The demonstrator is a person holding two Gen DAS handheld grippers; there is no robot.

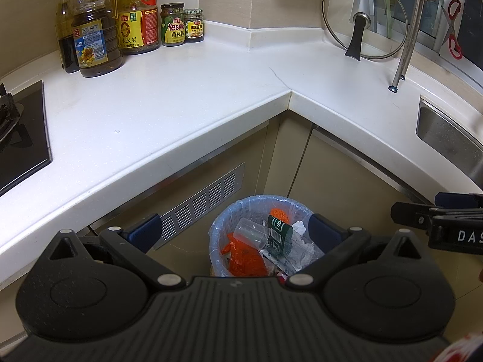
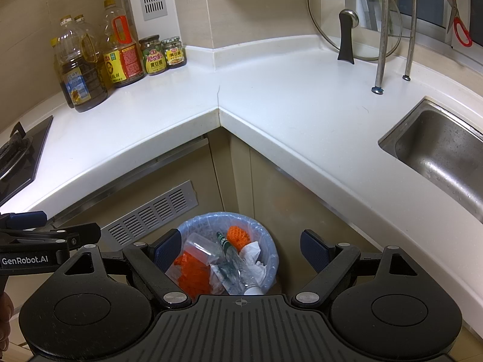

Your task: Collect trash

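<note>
A round bin (image 1: pixel 224 215) lined with a pale blue bag stands on the floor in the corner below the counter, also in the right wrist view as the bin (image 2: pixel 270 252). It holds a clear plastic cup (image 1: pixel 249 230), a crushed green-labelled bottle (image 1: pixel 279 232), orange netting (image 1: pixel 244 258) and crumpled white paper (image 2: pixel 252 253). My left gripper (image 1: pixel 235 230) hangs above the bin, open, with nothing between its blue pads. My right gripper (image 2: pixel 241 252) is likewise open and empty over the bin. Each gripper shows at the edge of the other's view.
A white L-shaped counter (image 1: pixel 181 102) wraps the corner. Oil bottles (image 1: pixel 96 39) and sauce jars (image 1: pixel 172 25) stand at the back left, a black hob (image 1: pixel 21 138) at the left. A glass lid (image 1: pixel 363 18), rack legs (image 2: pixel 381 60) and a steel sink (image 2: pixel 440 150) are on the right.
</note>
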